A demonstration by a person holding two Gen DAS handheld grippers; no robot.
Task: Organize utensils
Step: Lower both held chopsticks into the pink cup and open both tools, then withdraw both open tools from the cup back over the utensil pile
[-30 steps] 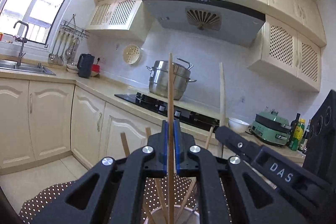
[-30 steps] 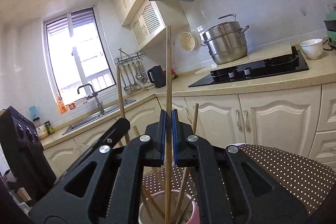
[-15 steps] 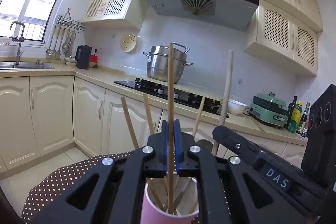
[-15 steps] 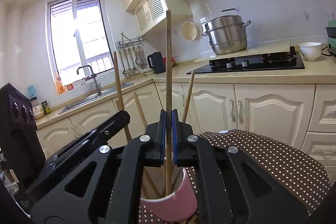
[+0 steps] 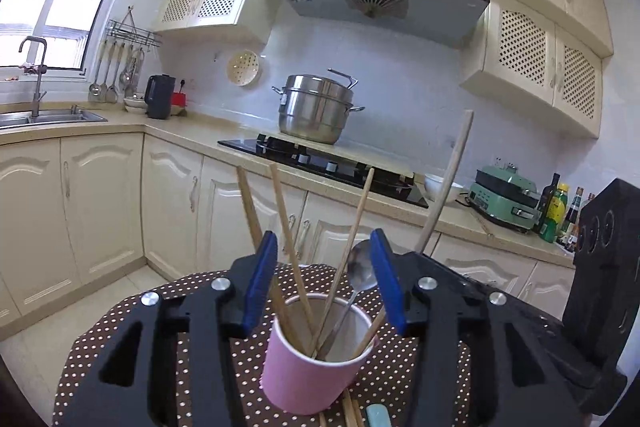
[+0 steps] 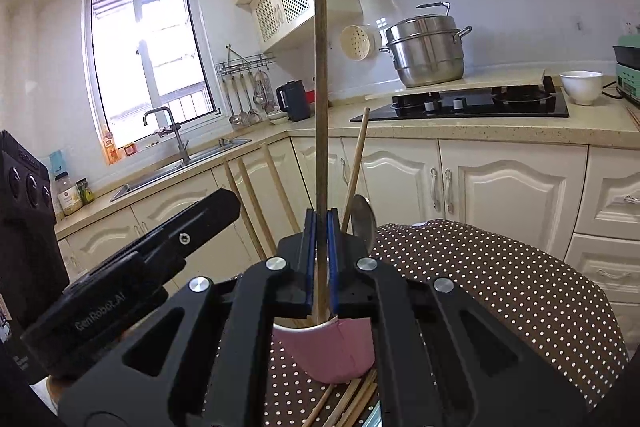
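Over the pink cup [image 5: 316,355], left gripper [image 5: 324,283] has just sprung open, empty, while right gripper [image 6: 320,259] clamps a chopstick [image 6: 320,107] pointing twelve o'clock, so lower it straight before releasing.

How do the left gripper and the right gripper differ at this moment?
The left gripper has just opened, its jaws apart and holding nothing; the right gripper is shut on a dark chopstick. That chopstick stands upright, while the lighter chopsticks beyond the left gripper lean loose in the pink cup. Both grippers are at the cup.
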